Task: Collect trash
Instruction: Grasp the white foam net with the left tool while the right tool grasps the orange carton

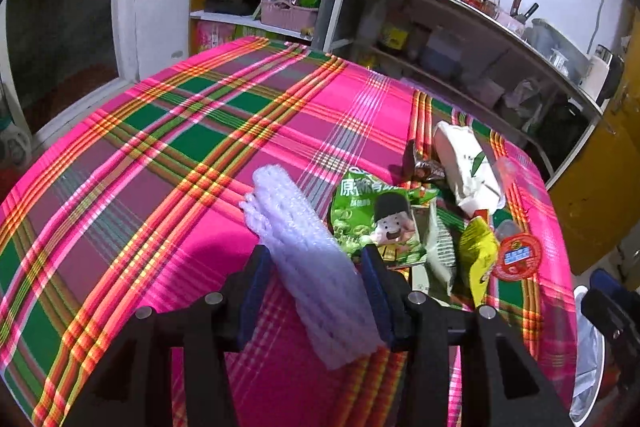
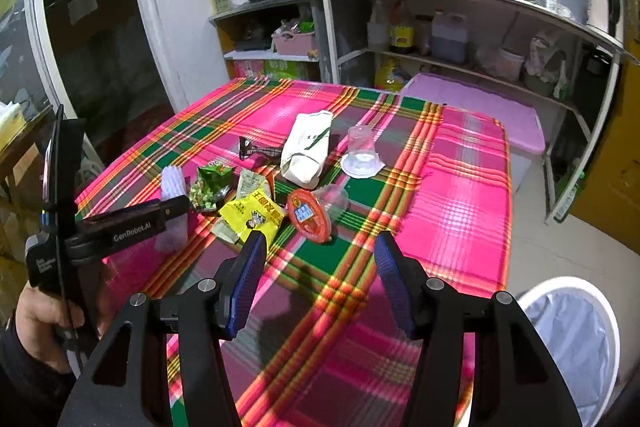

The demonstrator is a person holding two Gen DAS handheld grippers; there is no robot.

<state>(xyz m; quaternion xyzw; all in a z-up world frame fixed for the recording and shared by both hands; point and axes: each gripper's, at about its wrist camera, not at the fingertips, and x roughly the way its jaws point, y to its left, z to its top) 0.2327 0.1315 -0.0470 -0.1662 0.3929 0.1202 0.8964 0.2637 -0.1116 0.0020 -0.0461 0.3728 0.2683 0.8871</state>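
My left gripper (image 1: 314, 253) is shut on a white foam net sleeve (image 1: 304, 247), which lies between its blue pads over the plaid tablecloth (image 1: 160, 155). In the right wrist view the left gripper (image 2: 176, 207) shows at the left, with the sleeve (image 2: 173, 183) under it. My right gripper (image 2: 320, 247) is open and empty above the cloth, just short of a red-lidded cup (image 2: 309, 214) and a yellow wrapper (image 2: 252, 217). A green snack bag (image 2: 210, 185), a white paper bag (image 2: 306, 151), a dark wrapper (image 2: 256, 149) and a clear cup (image 2: 360, 151) lie beyond.
A white bin with a pale liner (image 2: 572, 339) stands on the floor at the table's right front corner. Kitchen shelves (image 2: 460, 39) with bottles and pots run along the back wall. A purple-lidded box (image 2: 488, 107) sits behind the table.
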